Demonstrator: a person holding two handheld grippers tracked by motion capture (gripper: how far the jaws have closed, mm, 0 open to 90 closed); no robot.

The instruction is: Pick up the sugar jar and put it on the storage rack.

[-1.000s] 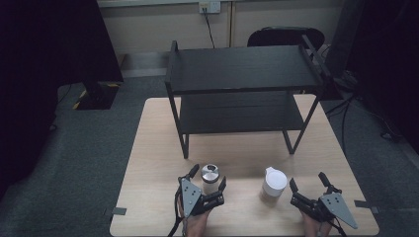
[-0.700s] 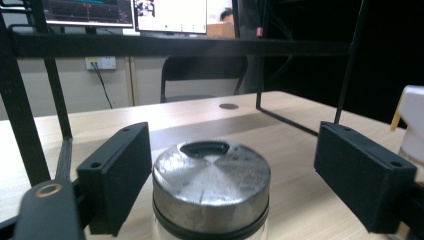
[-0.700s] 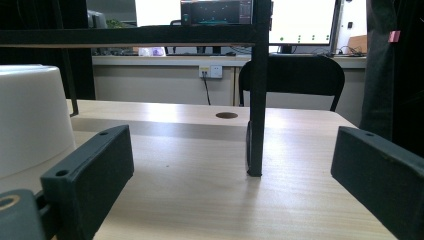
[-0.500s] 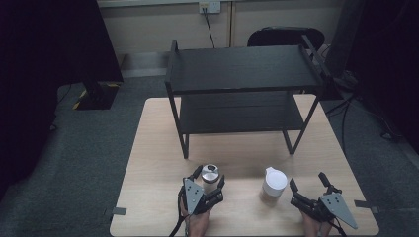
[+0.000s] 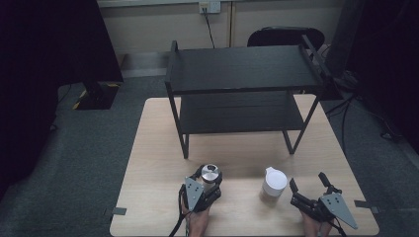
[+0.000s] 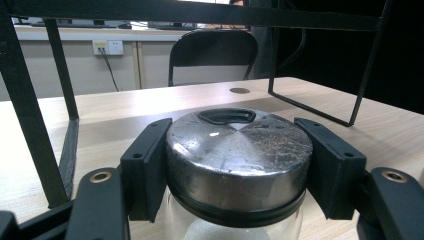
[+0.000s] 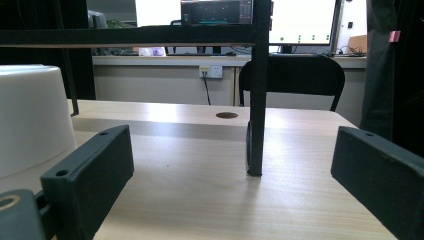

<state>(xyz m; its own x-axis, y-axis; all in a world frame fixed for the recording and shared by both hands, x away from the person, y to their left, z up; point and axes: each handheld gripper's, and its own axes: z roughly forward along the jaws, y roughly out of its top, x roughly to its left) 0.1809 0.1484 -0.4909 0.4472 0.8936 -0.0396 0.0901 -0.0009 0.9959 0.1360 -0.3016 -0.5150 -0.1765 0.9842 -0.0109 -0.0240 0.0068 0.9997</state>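
The glass jar (image 5: pixel 210 177) with its metal lid (image 6: pixel 239 150) stood on the table (image 5: pixel 153 173) near the front edge, ahead of the black two-tier shelf (image 5: pixel 242 74). The left tool (image 5: pixel 203 186) had just been closing its jaws and now pressed both pads against the lid's sides, where a second earlier they stood spread around it. By my reading the grasp was made and the jar was ready to lift. The right tool (image 5: pixel 310 189) rested wide open on the table, holding nothing, just beside the white lidded container (image 5: pixel 274 182) but apart from it.
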